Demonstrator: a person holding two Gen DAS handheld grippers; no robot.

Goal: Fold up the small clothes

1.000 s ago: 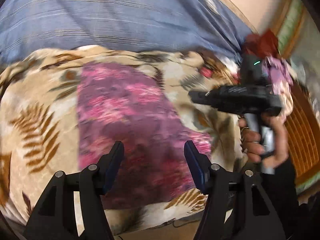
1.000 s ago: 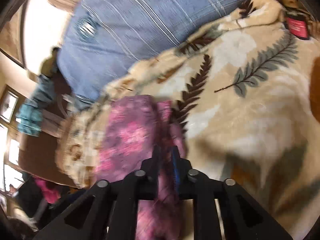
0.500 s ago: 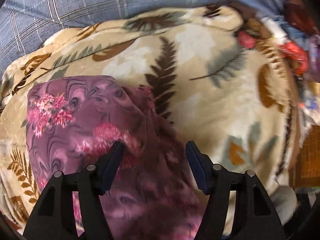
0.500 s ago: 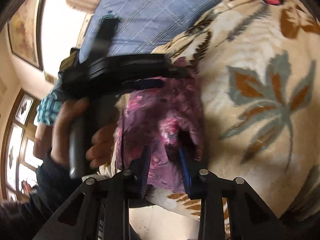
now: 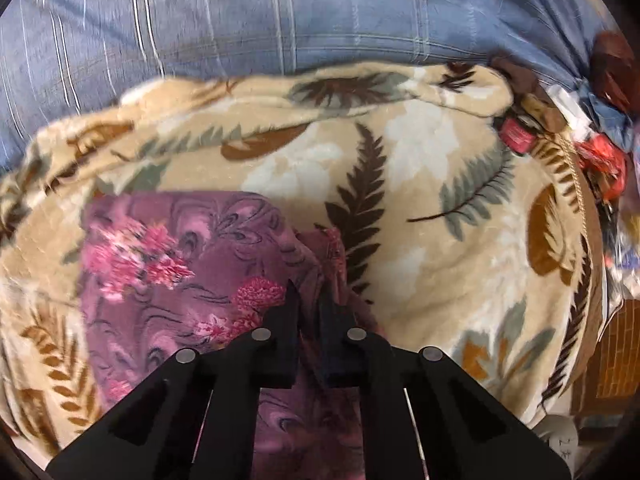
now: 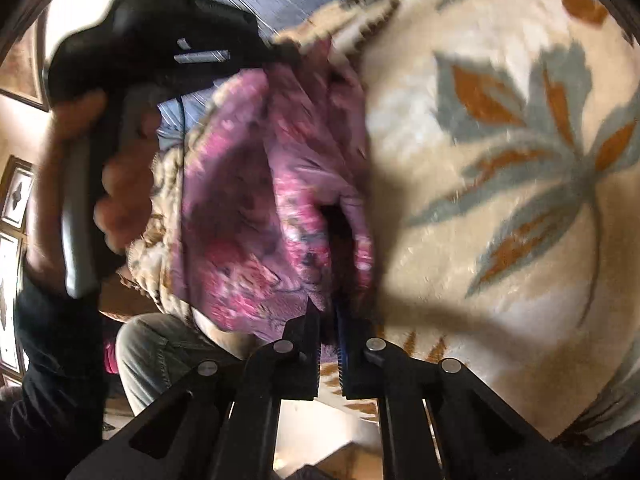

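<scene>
A small purple garment with pink flowers (image 5: pixel 168 264) lies partly folded on a cream leaf-print blanket (image 5: pixel 420 168). My left gripper (image 5: pixel 310 300) is shut on a raised fold of the garment at its right edge. In the right wrist view the same garment (image 6: pixel 256 208) is bunched up, and my right gripper (image 6: pixel 326 320) is shut on its near edge. The left gripper's black body (image 6: pixel 160 40) and the hand holding it show at upper left in that view.
A blue striped sheet (image 5: pixel 280 12) covers the bed behind the blanket. A pile of red and mixed clothes (image 5: pixel 600 132) lies at the far right edge. A person's leg in grey trousers (image 6: pixel 160 352) is below the blanket's edge.
My left gripper was open over the garment and has shut on its right fold. My right gripper opened slightly half a second ago and is shut on the edge again.
</scene>
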